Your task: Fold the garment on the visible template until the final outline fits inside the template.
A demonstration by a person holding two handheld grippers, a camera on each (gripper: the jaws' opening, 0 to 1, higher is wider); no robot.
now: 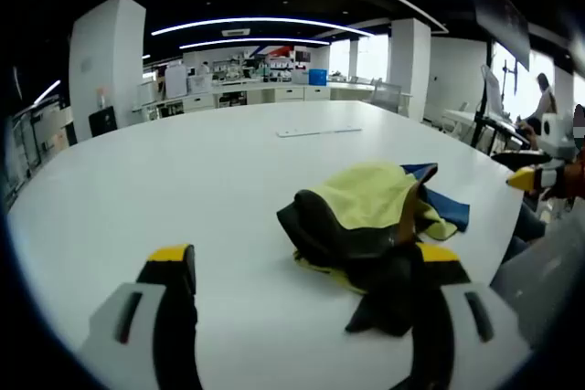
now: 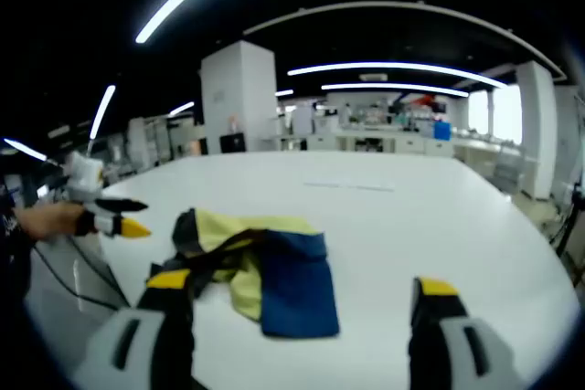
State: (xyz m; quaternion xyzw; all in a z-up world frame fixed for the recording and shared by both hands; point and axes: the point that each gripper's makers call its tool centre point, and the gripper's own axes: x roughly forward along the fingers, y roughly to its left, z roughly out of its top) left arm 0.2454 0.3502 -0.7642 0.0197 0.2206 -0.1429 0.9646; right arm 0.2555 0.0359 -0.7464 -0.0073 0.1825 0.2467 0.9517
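**Crumpled garment on white table, both grippers open and off the cloth**

Left gripper view, bottom of frame: left gripper (image 1: 306,267), jaws spread wide, yellow-tipped, nothing between them. The right-hand jaw sits just in front of a dark trailing end of the garment (image 1: 370,221); whether it touches the cloth, cannot tell. Garment is bunched in the lower centre-right of frame, a heap of yellow, black and blue fabric, not laid flat. At the right edge, the other gripper's yellow tip shows, well apart from the heap.

Right gripper view, bottom of frame: right gripper (image 2: 302,289), jaws likewise wide apart and empty. The garment (image 2: 265,271) lies between and just past the jaw tips, lower centre-left; a blue panel nearest, yellow and black behind. At mid-left edge, a hand (image 2: 50,218) holds the left gripper, its yellow tip pointing toward the cloth, close to the black edge.

Table (image 1: 228,162) is white and round-edged. A thin pale strip (image 1: 320,131) lies beyond the garment, upper centre. No template outline is discernible on the surface.

Judgement: folding not begun; both tools appear poised either side of the heap, probably to pick corners and spread it first.

Background: open office, columns, ceiling light strips.
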